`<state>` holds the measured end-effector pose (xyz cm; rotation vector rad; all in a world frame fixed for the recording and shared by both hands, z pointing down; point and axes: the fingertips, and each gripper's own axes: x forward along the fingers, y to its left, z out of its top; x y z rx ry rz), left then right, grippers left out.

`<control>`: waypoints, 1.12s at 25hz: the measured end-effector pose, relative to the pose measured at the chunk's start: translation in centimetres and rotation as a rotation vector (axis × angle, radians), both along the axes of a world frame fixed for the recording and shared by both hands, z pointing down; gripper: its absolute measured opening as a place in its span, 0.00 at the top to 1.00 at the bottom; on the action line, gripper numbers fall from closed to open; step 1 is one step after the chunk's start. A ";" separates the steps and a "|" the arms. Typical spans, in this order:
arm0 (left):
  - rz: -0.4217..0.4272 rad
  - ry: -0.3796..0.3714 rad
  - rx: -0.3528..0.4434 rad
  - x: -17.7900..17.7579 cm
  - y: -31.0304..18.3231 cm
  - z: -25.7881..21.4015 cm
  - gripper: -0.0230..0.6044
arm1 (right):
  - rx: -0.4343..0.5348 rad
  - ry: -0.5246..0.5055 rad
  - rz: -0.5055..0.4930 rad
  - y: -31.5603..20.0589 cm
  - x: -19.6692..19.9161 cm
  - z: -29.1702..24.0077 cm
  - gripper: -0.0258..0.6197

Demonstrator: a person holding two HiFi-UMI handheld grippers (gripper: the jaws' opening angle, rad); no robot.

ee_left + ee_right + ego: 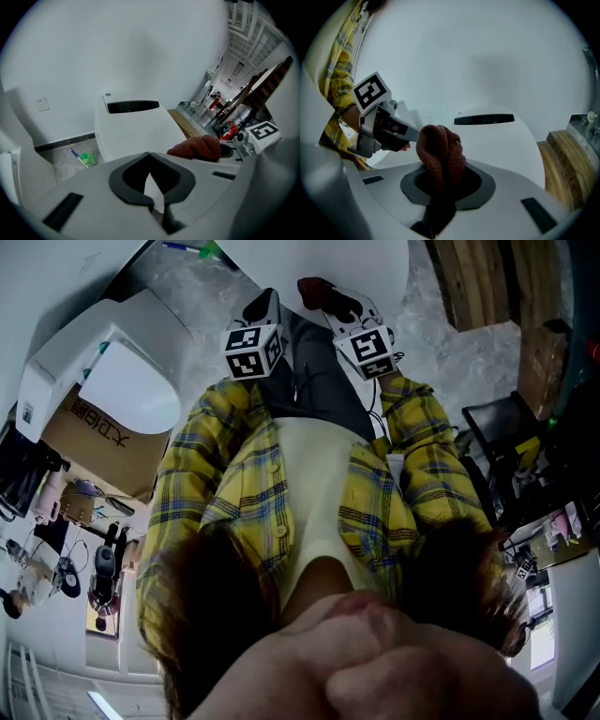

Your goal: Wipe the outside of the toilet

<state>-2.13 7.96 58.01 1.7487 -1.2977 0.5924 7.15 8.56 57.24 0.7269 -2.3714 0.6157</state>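
The cloth point(440, 145), clamped in the right gripper point(443, 165) while the left gripper point(150, 157) is closed empty, could be dragged loose against the toilet point(501, 140).

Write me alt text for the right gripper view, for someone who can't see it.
The right gripper clamps a bunched reddish-brown cloth between its jaws, in front of a white toilet. The left gripper and a yellow plaid sleeve show at the left.
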 end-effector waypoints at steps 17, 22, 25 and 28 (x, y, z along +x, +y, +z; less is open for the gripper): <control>0.063 -0.008 -0.028 0.9 -0.4 1.4 0.95 | -0.082 0.152 0.002 2.0 3.5 6.5 0.83; 0.099 -0.004 -0.036 1.7 -0.5 1.8 0.95 | -0.084 0.191 0.044 1.4 5.9 7.3 0.83; 0.121 -0.001 -0.046 2.1 -0.5 2.1 0.95 | -0.086 0.215 0.087 0.6 7.6 7.7 0.83; 0.146 0.000 -0.049 2.7 -0.8 2.2 0.95 | -0.084 0.238 0.120 -0.2 9.4 7.9 0.83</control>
